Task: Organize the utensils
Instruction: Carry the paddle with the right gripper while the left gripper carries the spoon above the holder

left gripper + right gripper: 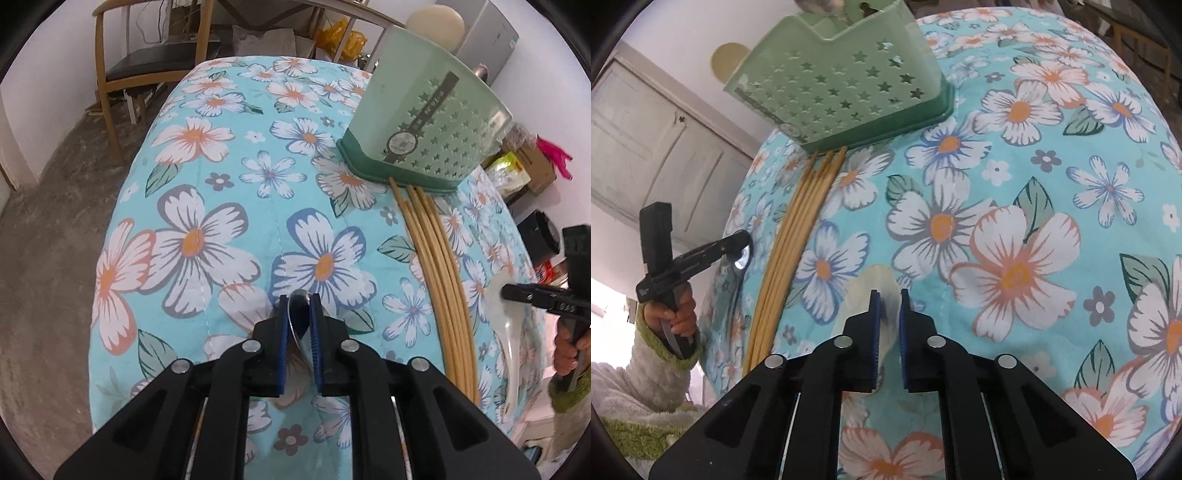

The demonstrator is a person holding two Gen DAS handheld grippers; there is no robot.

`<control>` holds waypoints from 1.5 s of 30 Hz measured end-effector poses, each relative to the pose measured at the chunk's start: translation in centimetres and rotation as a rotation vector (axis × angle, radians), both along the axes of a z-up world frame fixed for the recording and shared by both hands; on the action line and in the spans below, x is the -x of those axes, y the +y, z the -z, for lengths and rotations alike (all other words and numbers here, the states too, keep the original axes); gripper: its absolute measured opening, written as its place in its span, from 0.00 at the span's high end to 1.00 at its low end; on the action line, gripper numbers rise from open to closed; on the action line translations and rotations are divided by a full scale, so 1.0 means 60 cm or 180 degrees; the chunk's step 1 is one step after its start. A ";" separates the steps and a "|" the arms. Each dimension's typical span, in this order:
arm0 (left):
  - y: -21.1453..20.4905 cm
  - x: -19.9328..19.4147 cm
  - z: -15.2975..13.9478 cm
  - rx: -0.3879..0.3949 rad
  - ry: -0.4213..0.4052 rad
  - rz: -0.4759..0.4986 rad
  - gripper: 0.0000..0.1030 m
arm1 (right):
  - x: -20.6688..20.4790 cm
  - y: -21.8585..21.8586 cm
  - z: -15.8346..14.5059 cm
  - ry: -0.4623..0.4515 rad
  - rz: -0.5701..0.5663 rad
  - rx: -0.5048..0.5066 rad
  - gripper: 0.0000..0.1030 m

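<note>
Two spoons are gripped: left gripper jaws clamp the metal spoon, right gripper jaws the white spoon; green holder stands ahead, nearer the right, beyond the chopsticks.

a shiny metal spoon stands on edge at lower centre of the left wrist view, clamped between blue pads. a translucent white plastic spoon sits at lower centre of the right wrist view. bamboo chopsticks lie bundled at right, tips touching the pale green star-perforated utensil holder at upper right.
</note>
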State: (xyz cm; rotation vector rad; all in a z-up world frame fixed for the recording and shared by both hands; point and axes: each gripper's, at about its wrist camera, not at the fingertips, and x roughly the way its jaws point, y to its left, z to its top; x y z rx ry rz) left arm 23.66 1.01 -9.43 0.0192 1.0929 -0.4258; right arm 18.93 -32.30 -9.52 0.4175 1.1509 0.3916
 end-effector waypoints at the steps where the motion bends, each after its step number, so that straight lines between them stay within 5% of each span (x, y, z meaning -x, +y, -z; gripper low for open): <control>1: -0.001 0.001 0.000 -0.0018 -0.0009 0.0007 0.90 | 0.001 0.003 -0.002 -0.0008 -0.0010 -0.0003 0.96; 10: 0.003 0.019 -0.038 0.0068 -0.0178 0.0008 0.96 | 0.024 -0.008 -0.076 -0.0373 0.0333 0.0061 0.99; 17: 0.008 0.034 -0.131 0.0139 -0.0639 -0.0024 0.97 | 0.050 -0.038 -0.167 -0.0986 0.0905 0.0324 0.99; 23: 0.000 0.026 -0.260 0.0461 -0.1297 -0.0093 0.97 | 0.069 -0.061 -0.211 -0.1383 0.1224 0.0285 0.99; 30: -0.049 0.015 -0.399 0.0654 -0.2283 -0.0066 0.97 | 0.077 -0.074 -0.213 -0.1429 0.1318 0.0106 0.99; 37: -0.125 -0.021 -0.427 0.0280 -0.2946 0.0004 0.97 | 0.091 -0.089 -0.210 -0.1451 0.1365 0.0038 0.99; 45: -0.212 -0.043 -0.372 -0.0400 -0.3569 0.0244 0.97 | 0.097 -0.110 -0.197 -0.1410 0.1411 -0.0063 0.99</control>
